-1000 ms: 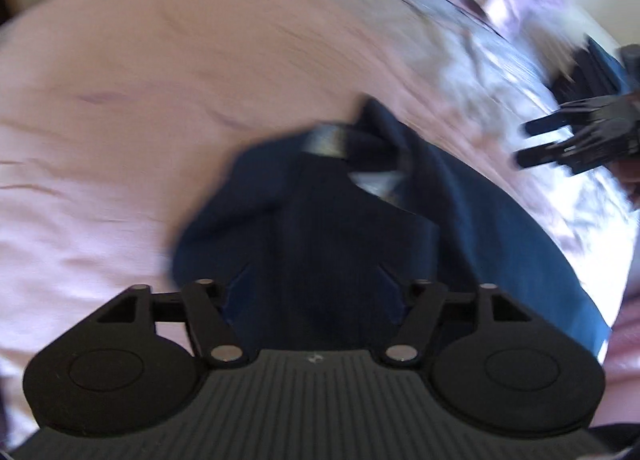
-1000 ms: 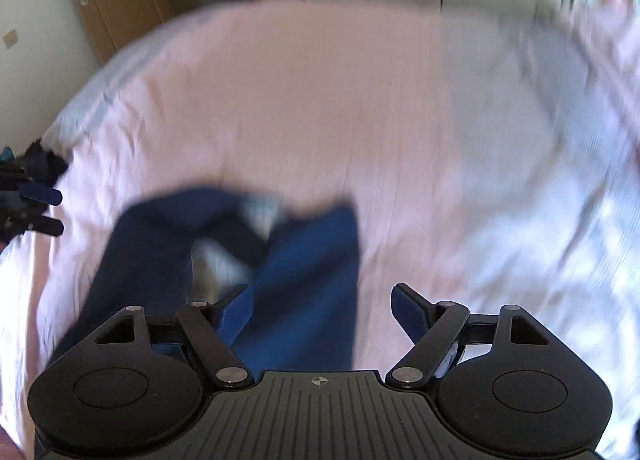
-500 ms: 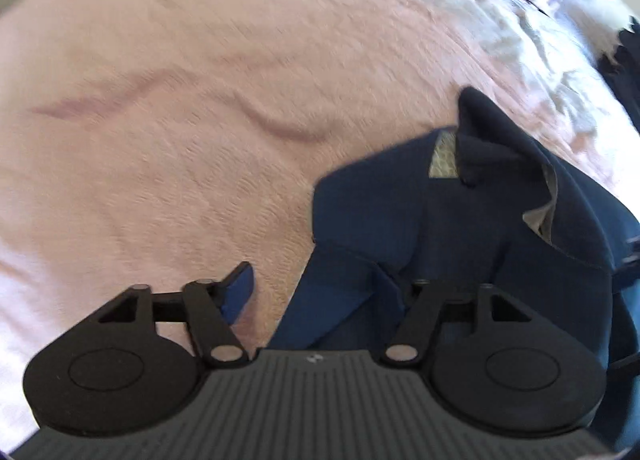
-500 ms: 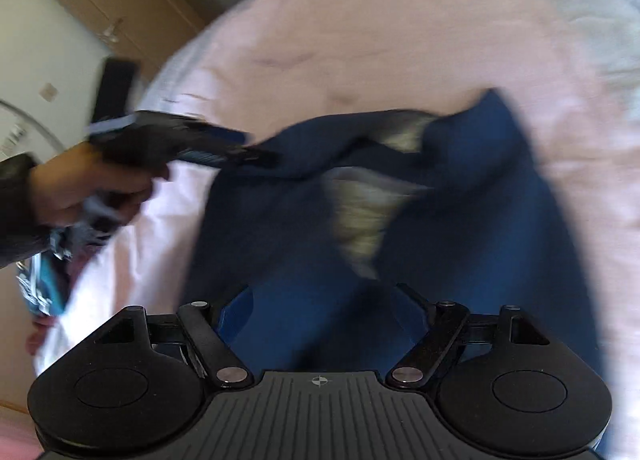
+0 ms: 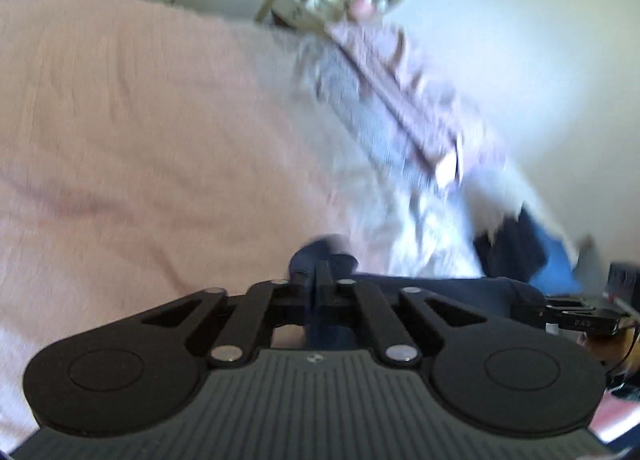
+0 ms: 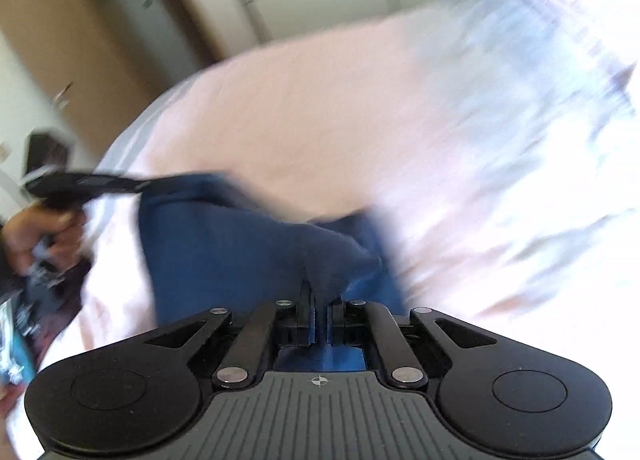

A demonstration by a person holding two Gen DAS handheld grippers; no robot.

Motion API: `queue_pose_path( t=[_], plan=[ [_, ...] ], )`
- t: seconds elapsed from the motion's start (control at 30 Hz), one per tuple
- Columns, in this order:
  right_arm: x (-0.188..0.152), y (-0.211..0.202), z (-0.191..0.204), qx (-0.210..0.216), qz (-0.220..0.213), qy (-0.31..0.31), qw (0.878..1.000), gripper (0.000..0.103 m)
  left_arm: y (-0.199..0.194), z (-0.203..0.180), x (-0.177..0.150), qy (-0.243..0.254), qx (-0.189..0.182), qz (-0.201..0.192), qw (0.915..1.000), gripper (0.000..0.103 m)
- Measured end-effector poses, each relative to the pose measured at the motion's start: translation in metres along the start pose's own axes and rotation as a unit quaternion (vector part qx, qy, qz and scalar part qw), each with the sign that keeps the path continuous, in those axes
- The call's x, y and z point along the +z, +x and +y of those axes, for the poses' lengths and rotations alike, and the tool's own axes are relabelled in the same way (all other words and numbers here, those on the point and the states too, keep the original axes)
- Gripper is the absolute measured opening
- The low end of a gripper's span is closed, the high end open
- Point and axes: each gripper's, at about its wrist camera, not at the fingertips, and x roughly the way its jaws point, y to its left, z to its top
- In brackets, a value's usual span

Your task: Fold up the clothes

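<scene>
Both grippers clamped shut a moment ago: left gripper (image 5: 319,280) and right gripper (image 6: 318,310) now pinching navy garment (image 6: 240,244), lower centre of frame on the pink bed (image 6: 320,108). Ready for lifting, probably folding.

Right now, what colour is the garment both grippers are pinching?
Dark navy blue garment, plain with no visible pattern; the right wrist view shows it best.

left hand-held gripper (image 5: 319,280) clamped shut, right hand-held gripper (image 6: 319,314) likewise
</scene>
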Motion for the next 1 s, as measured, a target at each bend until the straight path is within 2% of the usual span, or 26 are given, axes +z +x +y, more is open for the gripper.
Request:
queue_pose_path(
  t=[0.07, 0.13, 0.23, 0.33, 0.4, 0.5, 0.57, 0.63, 0.7, 0.8, 0.83, 0.9, 0.93, 0.97, 1.0],
  plan=[
    [0.017, -0.019, -0.022, -0.040, -0.028, -0.003, 0.999, 0.003, 0.013, -0.004, 0.008, -0.013, -0.003, -0.004, 0.9999, 0.000],
    [0.030, -0.026, -0.047, -0.059, -0.048, 0.015, 0.997, 0.004, 0.033, -0.010, 0.008, -0.008, 0.005, 0.008, 0.9999, 0.000],
    [0.039, -0.019, -0.075, -0.068, -0.047, 0.044, 0.996, 0.004, 0.063, -0.021, -0.004, 0.004, 0.026, 0.033, 0.9991, 0.000],
    [0.034, -0.014, -0.073, -0.019, -0.038, 0.048, 0.998, 0.004, 0.079, -0.022, -0.019, -0.003, 0.052, 0.051, 0.9974, 0.000],
    [0.029, -0.011, -0.062, 0.034, -0.031, 0.046, 0.998, 0.004, 0.072, -0.015, -0.025, -0.012, 0.069, 0.053, 0.9961, 0.000],
    [0.017, -0.004, -0.022, 0.130, 0.005, 0.040, 0.991, 0.004, 0.043, 0.001, -0.023, -0.029, 0.085, 0.044, 0.9950, 0.000],
    [0.006, 0.001, 0.019, 0.198, 0.032, 0.020, 0.979, 0.004, 0.022, 0.010, -0.016, -0.032, 0.098, 0.046, 0.9936, 0.002],
    [-0.008, 0.011, 0.069, 0.266, 0.058, -0.012, 0.962, 0.004, -0.007, 0.017, -0.012, -0.028, 0.110, 0.060, 0.9917, 0.006],
    [-0.024, 0.028, 0.119, 0.322, 0.080, -0.042, 0.942, 0.004, -0.039, 0.027, -0.013, -0.034, 0.124, 0.075, 0.9889, 0.022],
    [-0.054, 0.063, 0.196, 0.396, 0.114, -0.066, 0.909, 0.004, -0.089, 0.040, -0.031, -0.046, 0.159, 0.082, 0.9828, 0.031],
    [-0.066, 0.076, 0.221, 0.415, 0.131, -0.080, 0.897, 0.004, -0.101, 0.043, -0.040, -0.053, 0.170, 0.088, 0.9801, 0.034],
    [-0.092, 0.098, 0.265, 0.425, 0.162, -0.133, 0.880, 0.006, -0.123, 0.054, -0.065, -0.070, 0.187, 0.106, 0.9741, 0.049],
    [-0.105, 0.104, 0.281, 0.417, 0.174, -0.162, 0.877, 0.022, -0.131, 0.059, -0.078, -0.075, 0.198, 0.108, 0.9714, 0.053],
    [-0.115, 0.107, 0.291, 0.409, 0.185, -0.180, 0.875, 0.046, -0.138, 0.065, -0.091, -0.080, 0.209, 0.109, 0.9686, 0.060],
    [-0.122, 0.107, 0.294, 0.408, 0.196, -0.186, 0.872, 0.057, -0.142, 0.073, -0.105, -0.100, 0.213, 0.110, 0.9656, 0.063]
  ],
)
